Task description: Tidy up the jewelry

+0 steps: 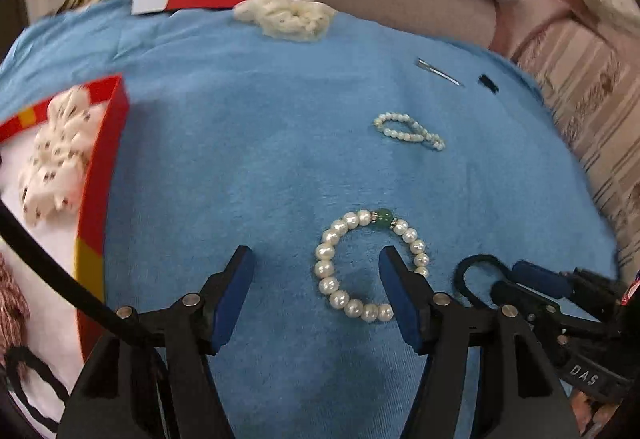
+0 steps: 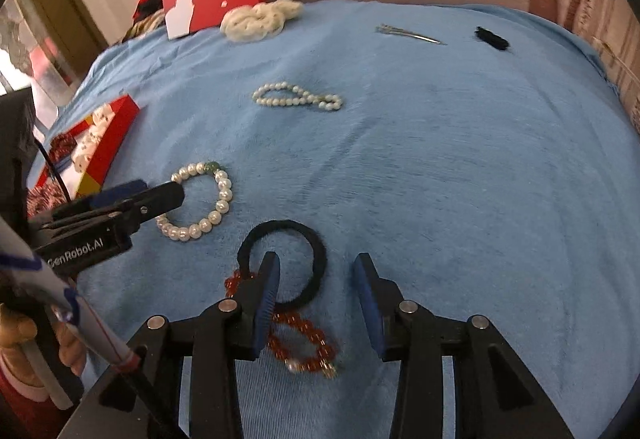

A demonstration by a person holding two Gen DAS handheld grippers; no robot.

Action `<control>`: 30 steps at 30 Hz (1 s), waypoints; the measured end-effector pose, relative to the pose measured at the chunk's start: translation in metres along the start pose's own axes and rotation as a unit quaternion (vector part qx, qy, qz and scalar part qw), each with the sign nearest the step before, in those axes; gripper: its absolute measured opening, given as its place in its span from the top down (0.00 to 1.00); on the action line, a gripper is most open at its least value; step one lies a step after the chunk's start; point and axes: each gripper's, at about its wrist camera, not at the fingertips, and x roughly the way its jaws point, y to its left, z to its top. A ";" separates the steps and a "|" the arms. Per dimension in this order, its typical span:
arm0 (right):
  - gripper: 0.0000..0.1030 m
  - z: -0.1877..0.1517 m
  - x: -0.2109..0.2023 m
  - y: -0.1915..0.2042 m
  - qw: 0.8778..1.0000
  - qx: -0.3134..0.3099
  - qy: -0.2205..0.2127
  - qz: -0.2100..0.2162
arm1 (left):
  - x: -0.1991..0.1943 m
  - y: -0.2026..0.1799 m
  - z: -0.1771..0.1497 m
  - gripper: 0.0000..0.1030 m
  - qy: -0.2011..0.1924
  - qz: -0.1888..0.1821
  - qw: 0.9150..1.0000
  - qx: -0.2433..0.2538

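Two grippers hover over the blue blanket: the left gripper spread wide, empty, straddling the pearl bracelet's nine o'clock side; the right gripper partly open over the black hair tie.

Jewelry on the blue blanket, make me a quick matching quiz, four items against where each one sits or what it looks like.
Items:
1. pearl bracelet with green bead
2. black hair tie
3. red bead bracelet
4. metal hair clip

Descriptions:
A. between the right gripper's open jaws, partly under the hair tie
B. far side, near a small black item
C. under the left gripper's open jaws
D. plain dark loop

Pairs: 1-C, 2-D, 3-A, 4-B
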 end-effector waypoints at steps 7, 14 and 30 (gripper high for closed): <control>0.92 -0.005 0.001 0.009 0.998 -0.040 -0.011 -0.042 | 0.005 -0.028 -0.003 0.91 0.008 -0.015 0.998 0.068; 0.94 0.001 -0.034 0.013 0.997 -0.031 -0.049 -0.045 | -0.049 -0.027 0.005 0.91 -0.053 -0.058 0.996 0.049; 0.94 0.029 -0.071 0.139 0.990 -0.106 -0.084 0.032 | -0.128 0.122 0.040 0.91 -0.123 0.016 0.991 -0.054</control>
